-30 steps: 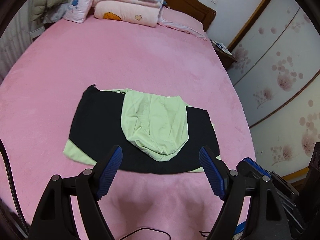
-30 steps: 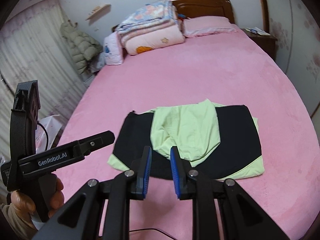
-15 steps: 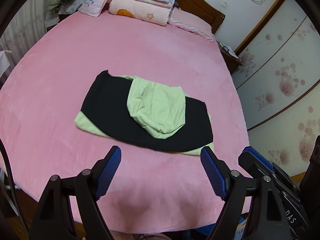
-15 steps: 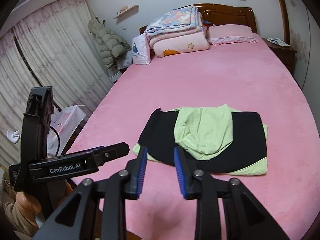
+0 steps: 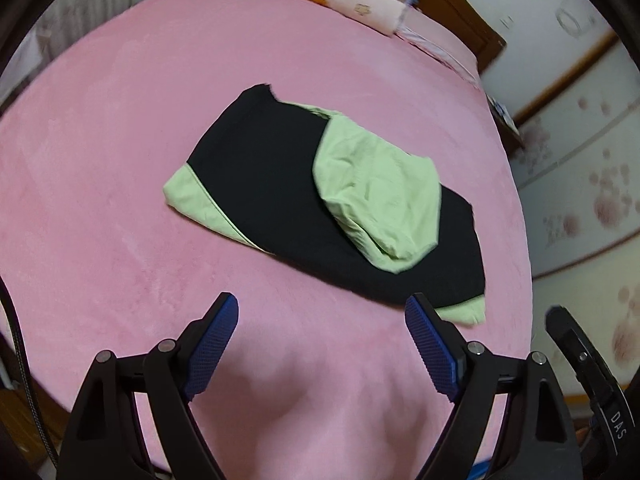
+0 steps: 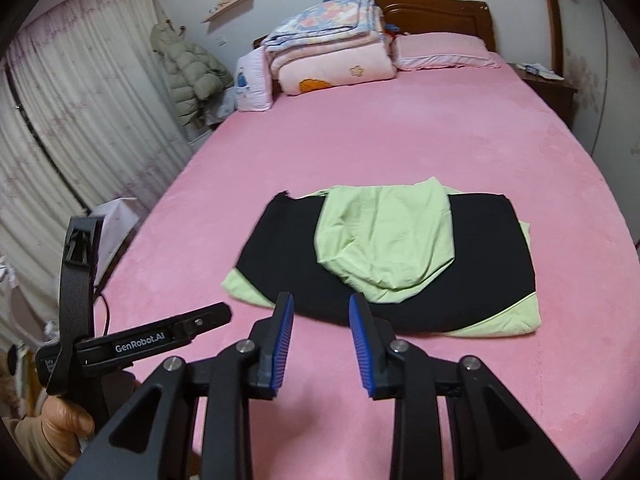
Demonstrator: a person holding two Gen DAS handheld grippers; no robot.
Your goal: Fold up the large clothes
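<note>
A folded black and light green hooded garment (image 5: 280, 196) lies flat on the pink bed (image 5: 120, 160), its green hood (image 5: 380, 200) on top. It also shows in the right wrist view (image 6: 400, 268). My left gripper (image 5: 320, 312) is wide open and empty, held above the bed just short of the garment's near edge. My right gripper (image 6: 320, 308) is open with a narrow gap and empty, in front of the garment's near edge. The left gripper's body (image 6: 132, 344) shows at the left of the right wrist view, in a hand.
Folded quilts (image 6: 332, 56) and pillows (image 6: 444, 50) are stacked at the headboard. A padded jacket (image 6: 192, 76) hangs by the curtains on the left. A nightstand (image 6: 548, 84) and wardrobe doors (image 5: 580, 160) stand on the right.
Both grippers drew back from the garment, then came closer over it. The right gripper's jaws have opened slightly wider. The garment has not moved.
</note>
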